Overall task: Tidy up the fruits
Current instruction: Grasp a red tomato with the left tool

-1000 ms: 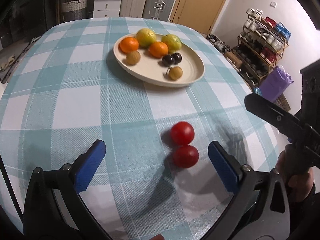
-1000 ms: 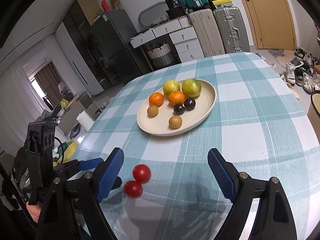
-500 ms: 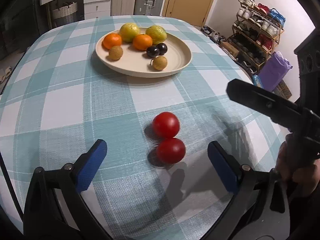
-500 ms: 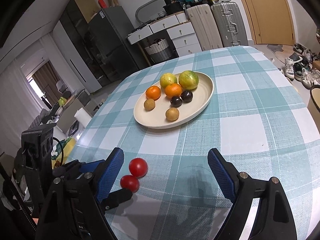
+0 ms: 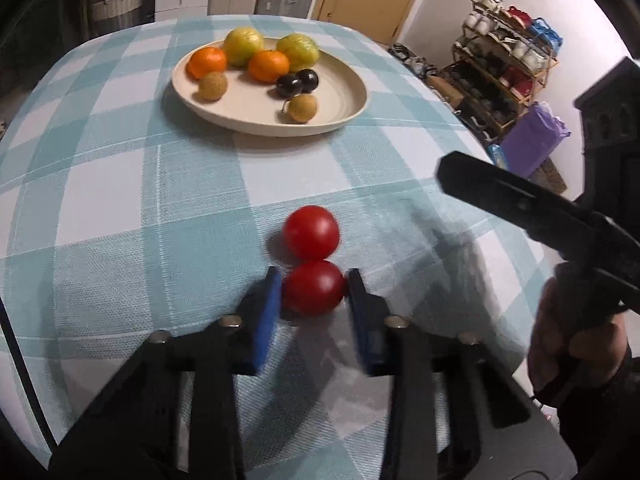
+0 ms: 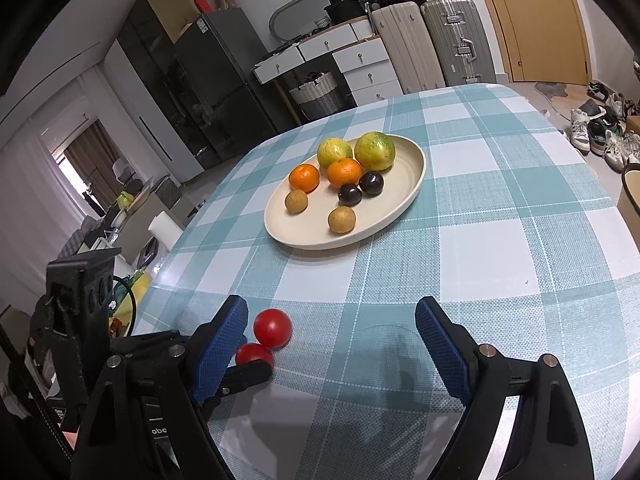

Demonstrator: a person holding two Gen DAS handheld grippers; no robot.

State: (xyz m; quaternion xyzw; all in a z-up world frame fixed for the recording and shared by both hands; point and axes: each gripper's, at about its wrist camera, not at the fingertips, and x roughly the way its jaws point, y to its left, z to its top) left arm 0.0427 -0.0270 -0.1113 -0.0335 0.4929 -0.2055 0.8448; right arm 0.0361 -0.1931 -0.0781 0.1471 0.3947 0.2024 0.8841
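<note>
The right gripper [image 6: 328,344] hangs wide open over the teal-checked table [image 6: 500,240]. Two round red tomatoes [image 6: 272,328] touch by its left blue finger [image 6: 218,348]. The cream oval plate [image 6: 412,188] of fruit sits mid-table.

Left claw [image 5: 314,294], right claw [image 6: 332,344]: black frames, blue pads, silver screws.

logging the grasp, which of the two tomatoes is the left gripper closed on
The nearer tomato, pinched by the left gripper; the farther tomato lies free beyond it.
</note>
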